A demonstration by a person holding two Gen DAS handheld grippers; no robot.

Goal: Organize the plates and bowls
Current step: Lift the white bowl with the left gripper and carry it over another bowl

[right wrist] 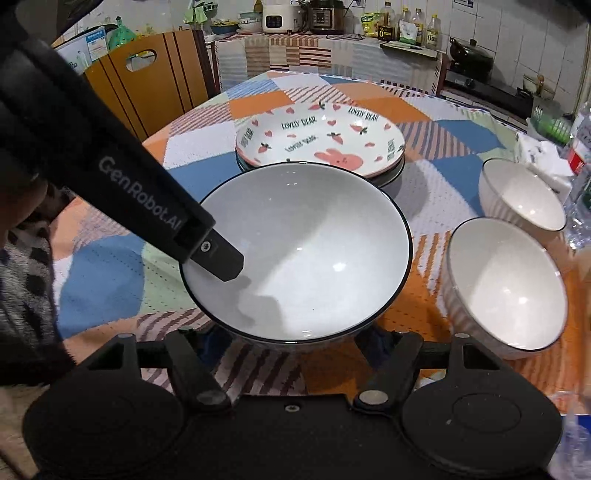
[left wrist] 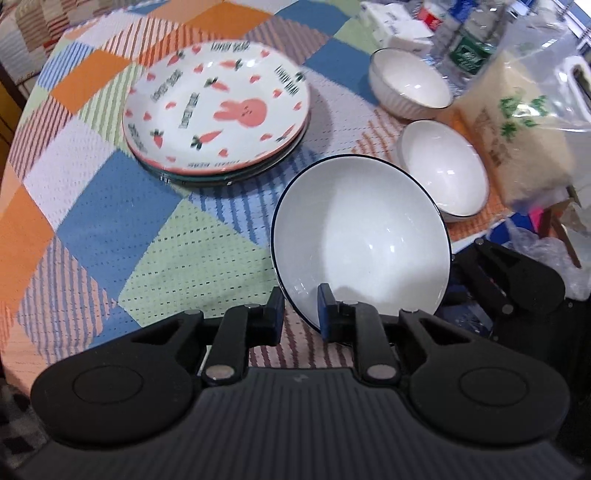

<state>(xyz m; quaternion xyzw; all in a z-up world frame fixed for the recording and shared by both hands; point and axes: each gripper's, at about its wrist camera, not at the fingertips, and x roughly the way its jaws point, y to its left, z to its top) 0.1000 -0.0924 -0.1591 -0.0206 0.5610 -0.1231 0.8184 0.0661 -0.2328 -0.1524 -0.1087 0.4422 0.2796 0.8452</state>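
A large white bowl with a dark rim is tilted above the checked tablecloth. My left gripper is shut on its near rim, one finger inside and one outside; it shows in the right wrist view reaching in from the left. My right gripper is open just below and behind the bowl, its fingertips hidden by the bowl. A stack of plates topped by a rabbit-and-carrot plate lies further back. Two smaller white bowls stand to the right.
A bag of rice, water bottles and tissue packs crowd the table's right side. A wooden chair stands at the far left. A counter with appliances and bottles runs along the back.
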